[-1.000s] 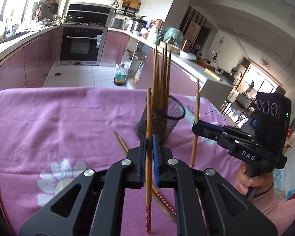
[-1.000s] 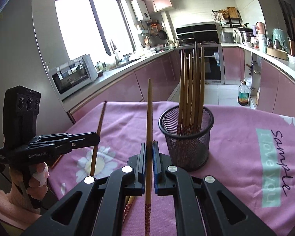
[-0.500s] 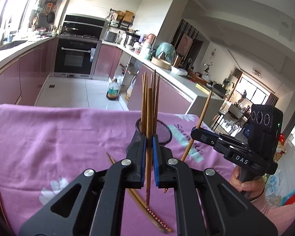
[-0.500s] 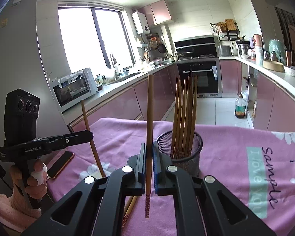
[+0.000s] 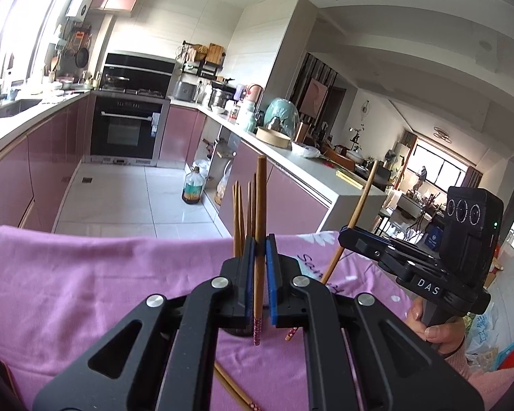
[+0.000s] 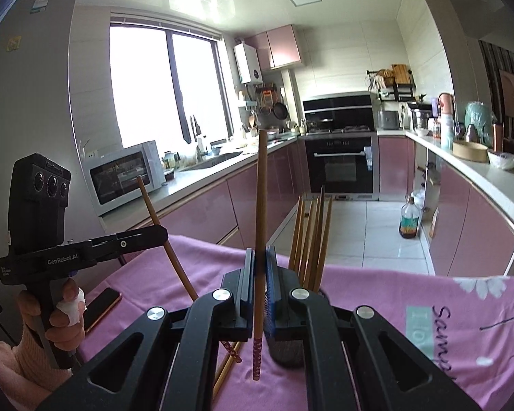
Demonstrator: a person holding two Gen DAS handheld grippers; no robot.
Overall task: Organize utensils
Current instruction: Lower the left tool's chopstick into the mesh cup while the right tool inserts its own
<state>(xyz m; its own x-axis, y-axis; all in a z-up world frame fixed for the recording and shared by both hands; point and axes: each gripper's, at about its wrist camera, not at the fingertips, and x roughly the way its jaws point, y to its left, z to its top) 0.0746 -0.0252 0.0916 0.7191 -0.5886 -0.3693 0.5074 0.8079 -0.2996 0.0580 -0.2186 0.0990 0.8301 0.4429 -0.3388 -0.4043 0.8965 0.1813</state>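
Each gripper holds one brown chopstick with a red patterned tip, lifted above the pink tablecloth (image 5: 85, 291). In the left wrist view my left gripper (image 5: 259, 250) is shut on an upright chopstick (image 5: 260, 198). To its right, my right gripper (image 5: 344, 236) grips a tilted chopstick (image 5: 358, 209). In the right wrist view my right gripper (image 6: 260, 263) is shut on an upright chopstick (image 6: 262, 188), and my left gripper (image 6: 162, 232) holds a slanted chopstick (image 6: 154, 205). The black mesh cup (image 6: 286, 352) with several chopsticks (image 6: 311, 236) stands just behind the fingers, mostly hidden.
Loose chopsticks (image 5: 234, 392) lie on the cloth below the grippers, also seen as loose chopsticks (image 6: 226, 370). A phone (image 6: 102, 308) lies near the cloth's left edge. A person's hand (image 5: 431, 325) holds the right gripper. Kitchen counters and an oven stand behind the table.
Both grippers have risen with their chopsticks, whose tips now hang clear of the cloth. The mesh cup has sunk in both views and is now largely hidden behind the fingers.
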